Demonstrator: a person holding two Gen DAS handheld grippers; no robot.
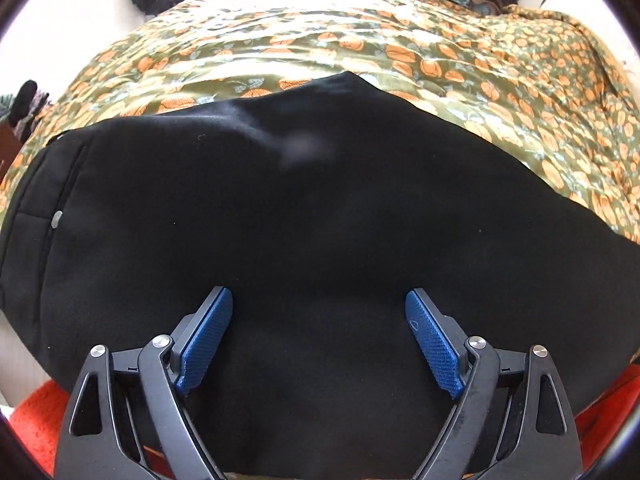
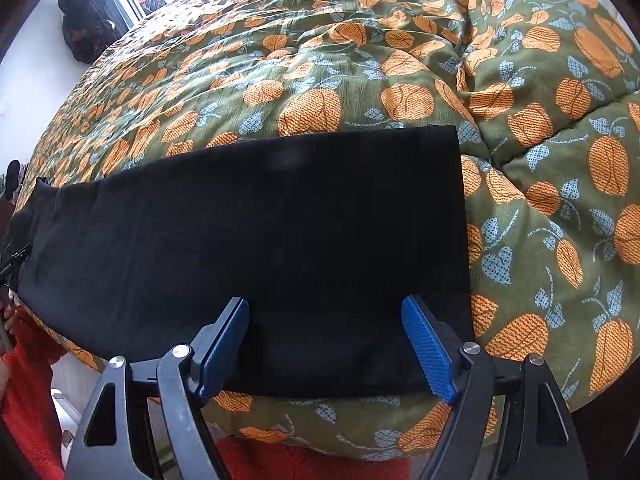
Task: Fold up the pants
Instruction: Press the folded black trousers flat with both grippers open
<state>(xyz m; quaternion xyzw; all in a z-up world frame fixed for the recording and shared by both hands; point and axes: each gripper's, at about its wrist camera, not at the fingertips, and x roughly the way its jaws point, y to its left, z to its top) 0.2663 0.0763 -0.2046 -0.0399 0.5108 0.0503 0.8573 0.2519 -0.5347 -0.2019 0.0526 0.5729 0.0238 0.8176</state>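
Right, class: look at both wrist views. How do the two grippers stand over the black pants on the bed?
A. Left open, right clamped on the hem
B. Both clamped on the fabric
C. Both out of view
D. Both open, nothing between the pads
D: the left gripper and right gripper show blue pads spread wide above the flat black pants.

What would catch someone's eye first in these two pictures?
The black pants lie flat across the near edge of a bed. Under them spreads a green quilt printed with big orange fruit, rumpled on the right. In the foreground, the left hand-held gripper and the right hand-held gripper stand open over the pants, their blue pads clear.
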